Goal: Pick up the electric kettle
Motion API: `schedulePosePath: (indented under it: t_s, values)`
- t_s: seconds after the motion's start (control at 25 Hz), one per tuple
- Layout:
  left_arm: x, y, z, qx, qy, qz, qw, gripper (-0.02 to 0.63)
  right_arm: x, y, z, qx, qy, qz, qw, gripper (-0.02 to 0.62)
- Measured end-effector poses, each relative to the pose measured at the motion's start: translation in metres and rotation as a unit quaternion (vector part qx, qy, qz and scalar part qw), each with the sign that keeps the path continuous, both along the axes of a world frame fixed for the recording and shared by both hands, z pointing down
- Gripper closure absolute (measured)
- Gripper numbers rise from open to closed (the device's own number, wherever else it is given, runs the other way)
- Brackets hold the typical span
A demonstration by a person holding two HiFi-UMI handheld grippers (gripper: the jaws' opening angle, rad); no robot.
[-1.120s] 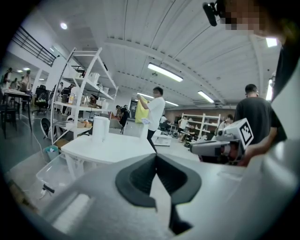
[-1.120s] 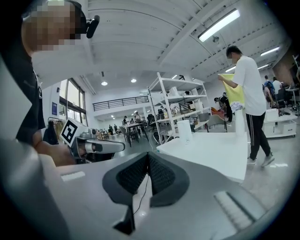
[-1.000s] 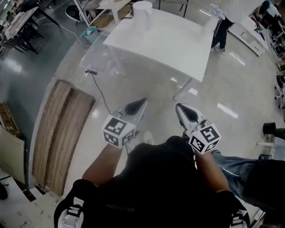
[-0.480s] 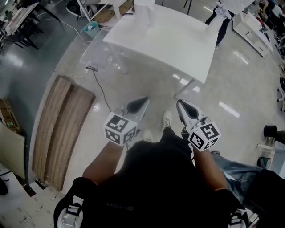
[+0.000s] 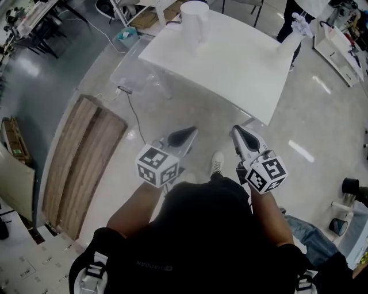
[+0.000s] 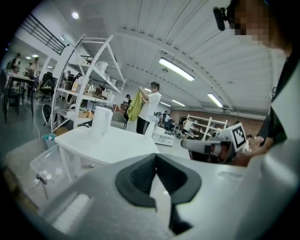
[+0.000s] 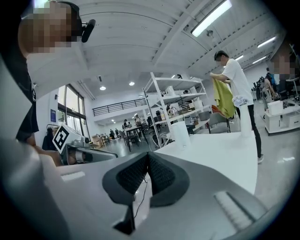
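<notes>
- electric kettle (image 5: pixel 194 17), far ahead of both claws: white, smooth, plastic look
- table (image 5: pixel 241 72) under it: white top, smooth, matt
- floor (image 5: pixel 190 109) below claws: pale, polished, glossy glare
- boards (image 5: pixel 80 163) left of left gripper (image 5: pixel 190 132): wood, grainy, matt
- bin (image 5: pixel 129 74) ahead-left of it: clear plastic
- pads (image 6: pixel 138 177) of left gripper and right gripper (image 5: pixel 236 132): black, ribbed, matt; shells grey, matt

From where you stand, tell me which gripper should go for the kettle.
Left, narrowly. The electric kettle stands on the white table at its far left corner, almost straight ahead of the left gripper; the right gripper sits further to the side. Both are shut, empty, far off.
</notes>
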State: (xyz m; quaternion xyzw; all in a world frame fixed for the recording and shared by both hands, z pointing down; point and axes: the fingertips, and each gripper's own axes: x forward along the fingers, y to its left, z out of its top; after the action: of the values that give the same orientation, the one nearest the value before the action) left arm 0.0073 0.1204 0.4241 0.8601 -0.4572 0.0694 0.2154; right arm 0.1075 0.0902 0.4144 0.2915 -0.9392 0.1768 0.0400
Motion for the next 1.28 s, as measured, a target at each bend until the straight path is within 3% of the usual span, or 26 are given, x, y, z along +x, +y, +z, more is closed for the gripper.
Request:
schedulePosePath:
  t_s: [0.6,0.8,1.0,1.28]
  values:
    - [0.022,-0.093,-0.014,0.013,-0.042,-0.036,0.9984,0.606,0.03,-0.105,-0.005,-0.003,-0.022,-0.024,0.999,0.591]
    - [0.039,-0.116,-0.012,0.014,-0.048,-0.052,0.9974,0.606,0.045,-0.126,0.001,-0.007,-0.024,-0.043,0.999,0.591]
    - [0.051,-0.133,-0.019,0.016,-0.021,-0.076,0.9968,0.606,0.06,-0.144,0.003,-0.007,-0.03,-0.06,0.998,0.591]
    - [0.043,-0.144,-0.015,0.01,-0.049,-0.108,0.9929,0.606,0.064,-0.16,0.015,-0.021,-0.033,-0.075,0.996,0.591]
